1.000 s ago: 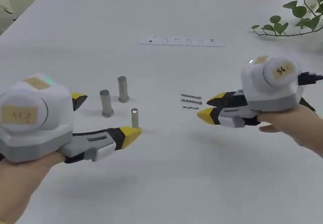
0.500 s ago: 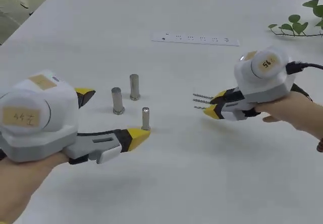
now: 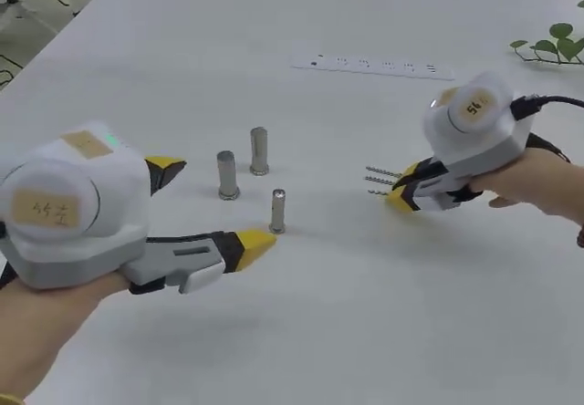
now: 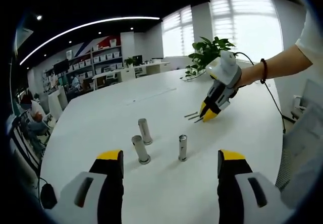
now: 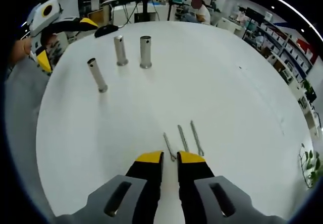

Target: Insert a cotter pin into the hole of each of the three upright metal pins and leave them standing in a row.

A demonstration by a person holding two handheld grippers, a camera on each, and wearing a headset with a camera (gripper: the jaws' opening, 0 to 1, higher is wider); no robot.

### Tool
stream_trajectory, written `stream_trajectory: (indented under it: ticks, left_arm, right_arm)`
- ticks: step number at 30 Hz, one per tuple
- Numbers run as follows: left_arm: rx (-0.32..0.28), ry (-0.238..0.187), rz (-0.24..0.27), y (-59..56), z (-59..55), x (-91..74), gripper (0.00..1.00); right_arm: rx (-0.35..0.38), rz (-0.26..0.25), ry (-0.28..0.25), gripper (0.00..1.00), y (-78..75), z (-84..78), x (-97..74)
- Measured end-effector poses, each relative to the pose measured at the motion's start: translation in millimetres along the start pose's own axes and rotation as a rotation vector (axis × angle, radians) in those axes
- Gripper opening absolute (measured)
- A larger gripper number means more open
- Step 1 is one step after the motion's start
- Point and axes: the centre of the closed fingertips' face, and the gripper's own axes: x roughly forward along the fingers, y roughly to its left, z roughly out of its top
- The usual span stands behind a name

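Cotter pins lie just before right gripper (jaws slightly apart)

cotter pins partly behind fingers, plant cropped

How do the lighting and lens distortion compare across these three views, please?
Head view: soft, even light, barely any shadow on the table, metal pins crisp. Left gripper view: fisheye bending, windows blown out. Right gripper view: the table edge bows into a curve, yet the cotter pins are sharp.
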Motion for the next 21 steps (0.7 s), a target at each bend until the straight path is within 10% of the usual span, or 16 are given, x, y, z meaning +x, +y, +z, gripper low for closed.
stream_trajectory:
  ticks: [21]
  left_arm:
    - [-0.013, 0.016, -0.002, 1.2, -3.1, -7.8, 0.71]
  right_arm:
    - [-0.078, 0.085, 0.140, 0.05, 4.1, 0.8, 3.5]
